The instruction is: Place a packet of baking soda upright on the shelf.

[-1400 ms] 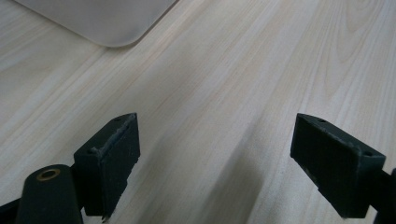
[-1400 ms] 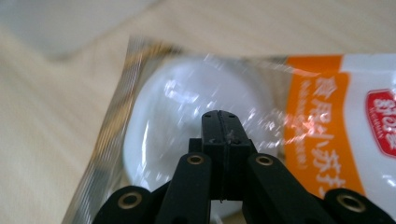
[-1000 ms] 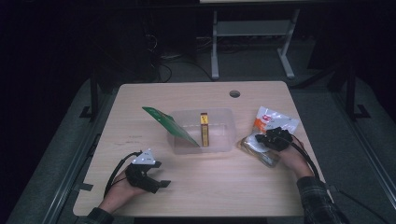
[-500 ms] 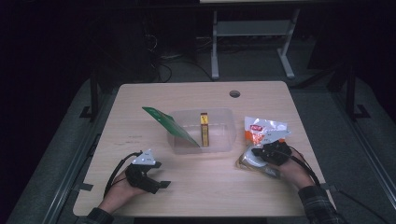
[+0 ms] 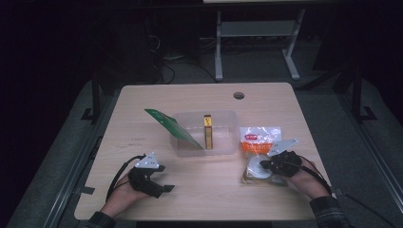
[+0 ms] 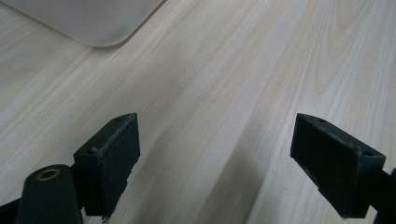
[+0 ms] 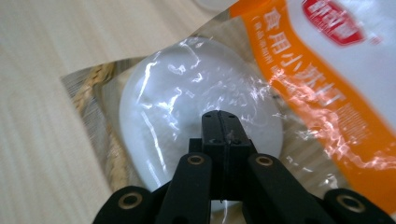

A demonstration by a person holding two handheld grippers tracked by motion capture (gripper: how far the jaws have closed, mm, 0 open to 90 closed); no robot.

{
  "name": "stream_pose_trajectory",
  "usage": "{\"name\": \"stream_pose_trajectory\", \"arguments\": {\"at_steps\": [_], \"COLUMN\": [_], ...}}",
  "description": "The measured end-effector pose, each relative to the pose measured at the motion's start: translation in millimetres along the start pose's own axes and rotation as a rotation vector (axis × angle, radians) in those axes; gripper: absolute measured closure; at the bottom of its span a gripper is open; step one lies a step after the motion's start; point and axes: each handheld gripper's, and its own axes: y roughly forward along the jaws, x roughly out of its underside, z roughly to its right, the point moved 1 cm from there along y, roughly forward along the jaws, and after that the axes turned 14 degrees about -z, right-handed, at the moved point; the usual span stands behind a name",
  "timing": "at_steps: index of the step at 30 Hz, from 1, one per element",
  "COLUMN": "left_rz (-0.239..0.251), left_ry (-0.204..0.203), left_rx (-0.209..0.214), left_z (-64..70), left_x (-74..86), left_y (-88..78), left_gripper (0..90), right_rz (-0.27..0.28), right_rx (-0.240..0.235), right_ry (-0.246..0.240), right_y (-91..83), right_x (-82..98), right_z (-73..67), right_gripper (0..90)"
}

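Note:
My right gripper (image 5: 266, 165) (image 7: 219, 126) is at the table's right front, its jaws pressed together on the film of a clear packet (image 5: 254, 175) (image 7: 187, 107) with a white round disc inside. An orange and white bag (image 5: 259, 136) (image 7: 336, 60) lies just behind the packet and overlaps it. My left gripper (image 5: 164, 179) (image 6: 215, 158) rests at the left front, open over bare wood with nothing between its fingers. A clear plastic tub (image 5: 223, 115) stands mid-table; a green packet (image 5: 173, 127) leans on its left rim and a yellow and brown stick box (image 5: 208, 131) stands in it.
A round cable hole (image 5: 239, 95) sits near the table's far edge. A corner of the tub (image 6: 93, 23) lies ahead of the left gripper. Bare wooden tabletop (image 5: 214, 190) lies between the two hands. A metal stand (image 5: 256, 33) stands on the dark floor beyond.
My right gripper has drawn back toward the front edge, and the clear packet and orange bag have slid along with it. The left gripper has stayed put.

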Motion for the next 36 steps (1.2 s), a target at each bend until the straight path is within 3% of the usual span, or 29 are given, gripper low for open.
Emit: {"name": "stream_pose_trajectory", "arguments": {"at_steps": [5,9,12,18,36], "left_rz": [-0.002,-0.003,-0.004,-0.01,-0.02], "left_ry": [0.002,0.003,0.005,0.006,0.02], "left_rx": [0.003,0.008,0.009,0.014,0.023], "left_z": [0.6,0.9,1.2,1.6,4.5], "left_x": [-0.2,-0.6,-0.7,-1.0,-2.9], "left_y": [0.6,1.6,1.7,2.7,4.2], "left_gripper": [15.3,15.2,15.2,15.2,15.2], "right_rz": [-0.003,-0.005,-0.002,0.005,0.042], "right_rx": [-0.049,-0.099,-0.127,-0.163,-0.231], "right_ry": [-0.032,-0.076,-0.139,-0.206,-0.361], "right_y": [-1.4,-0.5,2.2,7.5,21.4], "right_x": [0.8,-2.3,-8.9,-21.1,-45.4], "right_z": [-2.1,-11.8,-23.2,-36.9,-59.8], "right_gripper": [90.0,90.0,90.0,90.0,90.0]}}
